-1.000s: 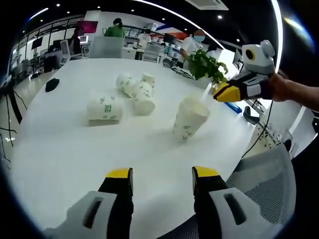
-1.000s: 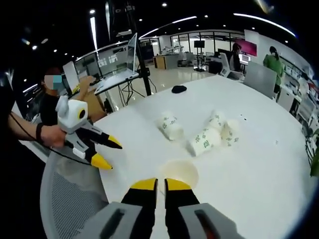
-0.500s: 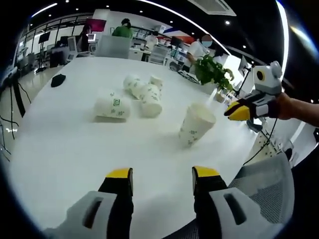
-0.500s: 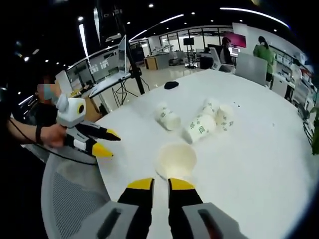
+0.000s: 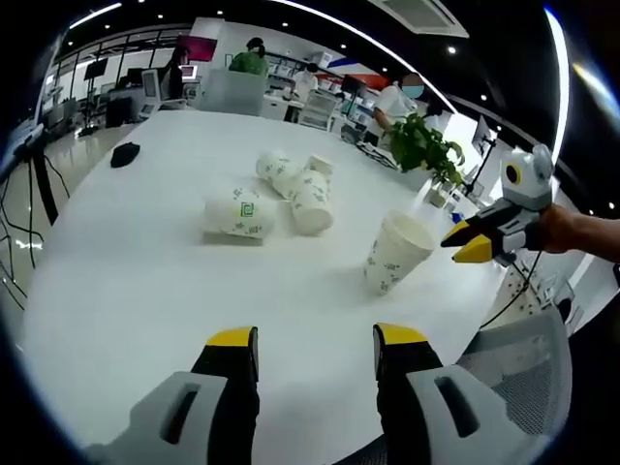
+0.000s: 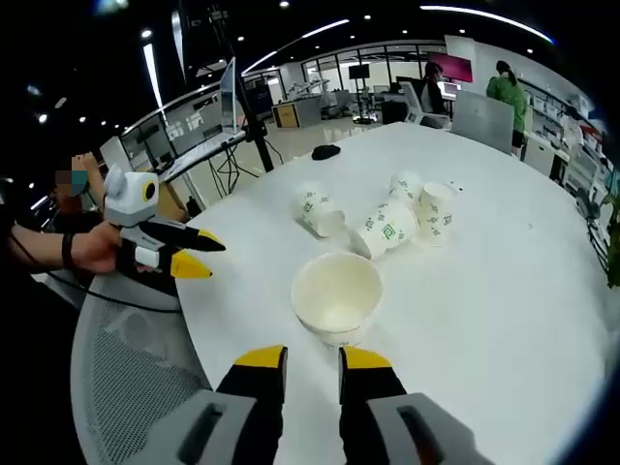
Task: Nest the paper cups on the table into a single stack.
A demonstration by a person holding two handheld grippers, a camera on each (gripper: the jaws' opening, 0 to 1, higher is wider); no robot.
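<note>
White paper, printed with small green marks, makes up every cup on the round white table (image 6: 504, 320), and the one that matters for the coming move is the upright cup (image 6: 337, 296), standing mouth-up near the table's edge directly ahead of the right gripper (image 6: 312, 360). In the right gripper view its open rim sits just beyond the yellow fingers (image 6: 260, 358), which are parted only by a narrow slit and hold nothing. The same upright cup (image 5: 395, 253) appears in the left gripper view ahead and to the right of the left gripper (image 5: 315, 341), whose fingers (image 5: 232, 339) stand wide apart and empty, well short of any cup. The right gripper looks clearly the nearer of the two to this cup. Farther across the table lie the others, all on their sides: a single lying cup (image 5: 238, 216) with its long axis running roughly across the left gripper view, and beyond it a cluster of lying cups (image 5: 298, 181) touching or nearly touching; the cluster (image 6: 407, 215) and the single one (image 6: 317, 211) also show past the upright cup in the right gripper view. Judging from this, the upright cup is the natural base, and the lying cups need lifting and turning upright to nest.
</note>
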